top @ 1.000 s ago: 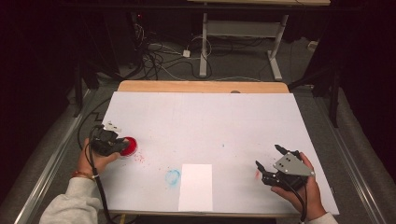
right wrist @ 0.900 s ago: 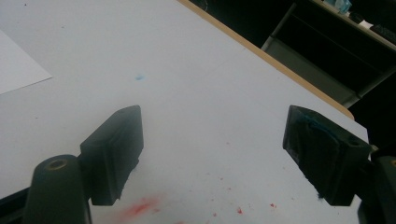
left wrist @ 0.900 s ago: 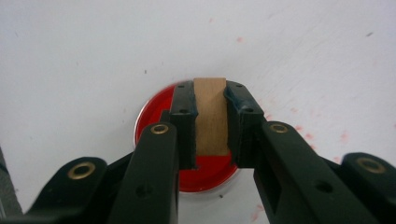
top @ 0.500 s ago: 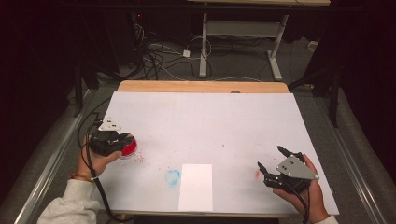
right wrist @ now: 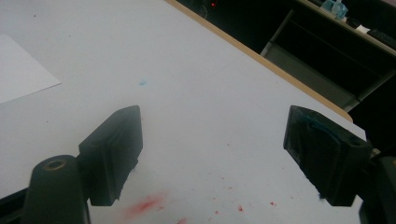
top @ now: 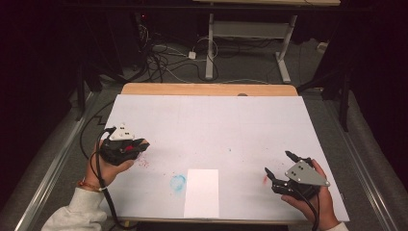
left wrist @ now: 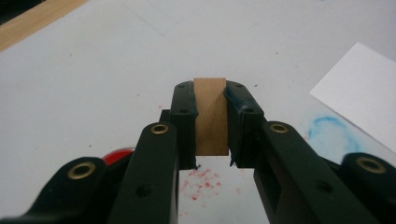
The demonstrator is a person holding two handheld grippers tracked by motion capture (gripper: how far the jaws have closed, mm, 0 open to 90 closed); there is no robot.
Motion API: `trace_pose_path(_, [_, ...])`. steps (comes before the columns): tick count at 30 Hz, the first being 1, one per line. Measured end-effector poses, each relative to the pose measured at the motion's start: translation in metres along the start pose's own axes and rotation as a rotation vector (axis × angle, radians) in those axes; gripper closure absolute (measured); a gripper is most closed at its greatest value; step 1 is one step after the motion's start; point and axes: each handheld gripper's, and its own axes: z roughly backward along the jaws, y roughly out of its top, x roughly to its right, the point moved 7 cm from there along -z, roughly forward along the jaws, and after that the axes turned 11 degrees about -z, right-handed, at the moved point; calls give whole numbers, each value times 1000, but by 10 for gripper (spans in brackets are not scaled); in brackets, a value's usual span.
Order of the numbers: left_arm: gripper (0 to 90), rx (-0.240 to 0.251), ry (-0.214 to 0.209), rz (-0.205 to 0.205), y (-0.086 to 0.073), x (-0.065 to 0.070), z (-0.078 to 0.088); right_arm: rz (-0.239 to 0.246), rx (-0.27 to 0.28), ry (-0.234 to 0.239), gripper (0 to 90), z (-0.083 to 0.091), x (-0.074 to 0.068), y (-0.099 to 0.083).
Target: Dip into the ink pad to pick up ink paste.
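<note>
One wooden block (left wrist: 211, 116) clamped inside left claw (left wrist: 211, 121)

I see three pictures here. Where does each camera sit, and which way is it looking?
High view: fixed above the person's side, looking forward and down on the white table; both forearms, the left gripper and the right gripper show.
Left gripper view: rides on that gripper, looking along its black jaws, shut on a wooden block; a red piece shows below.
Right gripper view: rides on the right gripper, looking between its open jaws across the table toward the far edge.
Shared: the white paper sheet and the blue smudge appear in the high and left gripper views.
</note>
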Motion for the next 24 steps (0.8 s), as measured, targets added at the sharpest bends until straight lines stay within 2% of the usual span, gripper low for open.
trace_pose_path(6, [735,14,-19,-4,9,12,-4,3,-5,3,204,0,-1,0])
trace_pose_path(10, [735,9,-33,-42,14,21,-8,2,-2,0,203,0,-1,0])
trace_pose_path(18, [735,15,-85,-113,28,45,-16,6,-1,-6,202,0,-1,0])
trace_pose_path(24, [735,11,-119,-150,34,60,-24,11,-3,-5,203,0,-1,0])
